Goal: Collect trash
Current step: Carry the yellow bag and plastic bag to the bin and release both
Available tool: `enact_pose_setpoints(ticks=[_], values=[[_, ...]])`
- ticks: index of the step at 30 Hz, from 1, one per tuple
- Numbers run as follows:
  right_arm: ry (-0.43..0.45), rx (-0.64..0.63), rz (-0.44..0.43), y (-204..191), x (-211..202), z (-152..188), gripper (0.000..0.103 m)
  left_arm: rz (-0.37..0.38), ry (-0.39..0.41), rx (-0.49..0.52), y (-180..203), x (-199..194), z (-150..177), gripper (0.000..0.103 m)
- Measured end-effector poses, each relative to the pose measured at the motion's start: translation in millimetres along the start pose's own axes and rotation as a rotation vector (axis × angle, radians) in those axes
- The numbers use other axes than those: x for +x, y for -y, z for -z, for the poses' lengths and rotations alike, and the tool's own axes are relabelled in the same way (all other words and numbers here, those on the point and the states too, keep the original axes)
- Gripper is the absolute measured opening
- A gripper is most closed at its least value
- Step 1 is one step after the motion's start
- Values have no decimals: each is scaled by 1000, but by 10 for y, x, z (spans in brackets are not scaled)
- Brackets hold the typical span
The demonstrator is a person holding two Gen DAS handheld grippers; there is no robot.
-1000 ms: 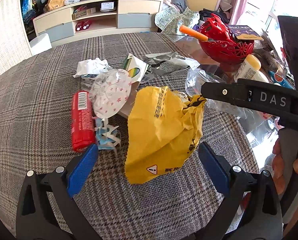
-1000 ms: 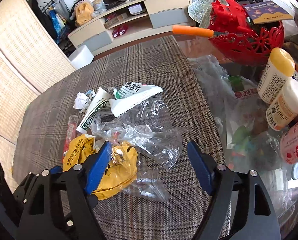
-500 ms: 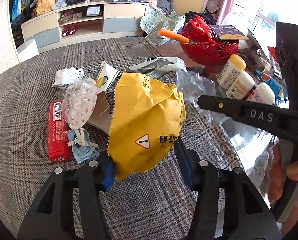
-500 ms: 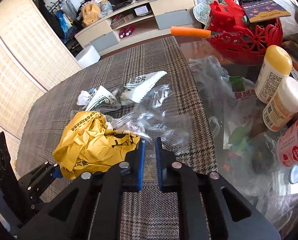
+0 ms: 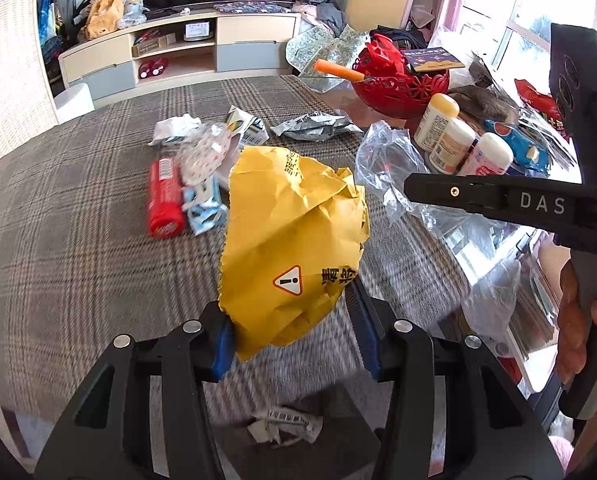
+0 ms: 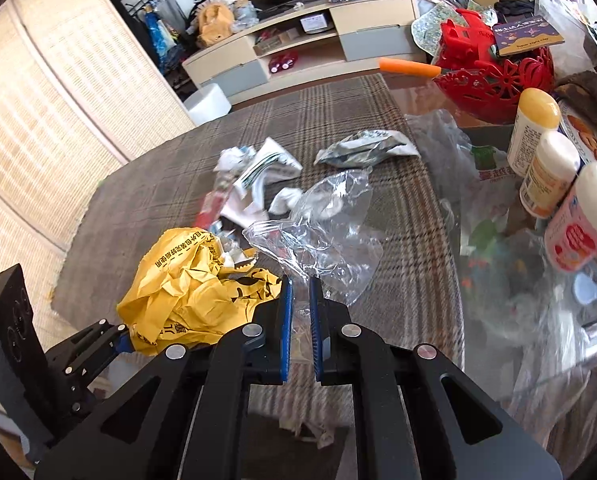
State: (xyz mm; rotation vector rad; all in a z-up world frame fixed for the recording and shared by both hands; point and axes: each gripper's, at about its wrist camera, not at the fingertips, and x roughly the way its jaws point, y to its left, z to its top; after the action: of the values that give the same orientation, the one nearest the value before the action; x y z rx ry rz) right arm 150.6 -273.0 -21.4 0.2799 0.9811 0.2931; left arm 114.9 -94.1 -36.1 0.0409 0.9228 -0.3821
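Observation:
My left gripper [image 5: 294, 332] is shut on a crumpled yellow bag [image 5: 294, 240] and holds it above the plaid table's near edge; the bag also shows in the right wrist view [image 6: 190, 292]. My right gripper [image 6: 300, 312] is shut on a clear plastic wrapper [image 6: 322, 236], just right of the yellow bag. More trash lies on the table: a red tube [image 5: 164, 196], a blue-white wrapper [image 5: 204, 204], white crumpled paper [image 5: 176, 128], a green-white carton [image 6: 266, 164] and a silver packet [image 6: 364, 146].
A red basket [image 6: 494, 76] with an orange-handled tool [image 6: 408, 66], three bottles [image 6: 550, 176] and clear plastic bags [image 5: 394, 168] stand on the glass part at right. Crumpled paper lies in a dark bin [image 5: 286, 428] below the table edge. A TV cabinet [image 5: 178, 56] stands behind.
Both grippers closed: the left on the yellow bag, the right on the clear wrapper. Both have lifted and pulled back toward the near table edge.

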Motion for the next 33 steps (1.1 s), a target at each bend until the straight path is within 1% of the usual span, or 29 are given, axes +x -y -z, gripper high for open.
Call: enact_pose_setpoints(ticks=[5, 9, 12, 16, 20, 24, 29, 33], values=[[3, -17, -5, -185, -280, 374, 10, -18, 22, -27, -2, -410, 293, 47], [-4, -16, -8, -299, -463, 701, 10, -7, 32, -65, -13, -731, 613, 47], [-6, -24, -17, -392, -591, 980, 10, -2, 28, -90, -47, -877, 842, 47], [-18, -34, -34, -504, -674, 1286, 10, -13, 7, -108, -78, -973, 1182, 47], [-60, -37, -53, -550, -575, 1574, 10, 7, -21, -144, -147, -921, 1475, 47], [-113, -19, -69, -544, -352, 1814, 10, -2, -59, -154, -171, -765, 1690, 47], [-194, 2, -72, -488, -8, 2064, 10, -20, -123, -151, -196, -448, 1925, 48], [-253, 10, -44, -411, 275, 2172, 10, -24, -188, -174, -270, -113, 2076, 48]])
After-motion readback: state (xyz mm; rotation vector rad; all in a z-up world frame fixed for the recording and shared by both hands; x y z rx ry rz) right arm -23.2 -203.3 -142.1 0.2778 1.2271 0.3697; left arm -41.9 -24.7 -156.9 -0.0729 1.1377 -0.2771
